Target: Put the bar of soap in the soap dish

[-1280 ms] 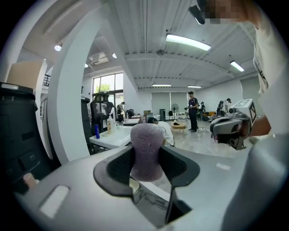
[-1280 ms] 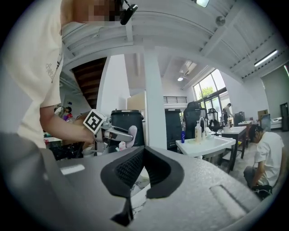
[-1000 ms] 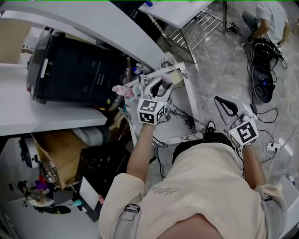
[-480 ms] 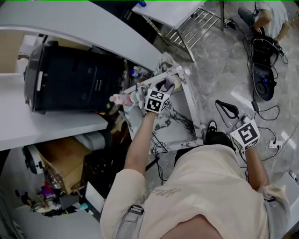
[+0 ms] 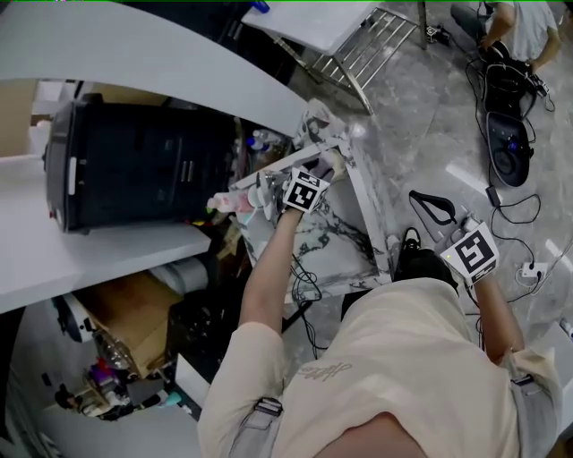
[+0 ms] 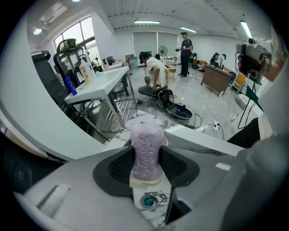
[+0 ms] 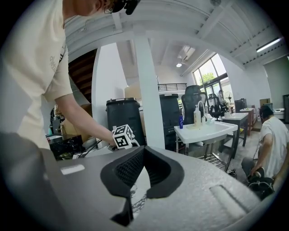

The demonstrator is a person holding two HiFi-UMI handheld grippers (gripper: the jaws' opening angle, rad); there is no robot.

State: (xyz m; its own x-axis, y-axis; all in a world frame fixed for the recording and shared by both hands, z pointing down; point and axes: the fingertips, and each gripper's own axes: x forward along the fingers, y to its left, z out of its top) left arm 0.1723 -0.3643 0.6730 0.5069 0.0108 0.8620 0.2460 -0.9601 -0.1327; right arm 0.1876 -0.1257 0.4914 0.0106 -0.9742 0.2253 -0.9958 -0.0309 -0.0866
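A lavender bar of soap stands upright between the jaws of my left gripper, which is shut on it. Its lower end sits at a cream soap dish on the marble counter. In the head view the left gripper reaches over the counter's far end, where the dish shows pale beside it. My right gripper hangs off the counter's right side over the floor. Its fingertips meet with nothing between them.
A big black bin stands left of the marble counter, with small bottles between them. A metal rack and a crouching person are beyond. Cables lie on the floor at right.
My left gripper has carried the soap farther along the counter, toward its far end and the dish. The right gripper has stayed beside the counter.
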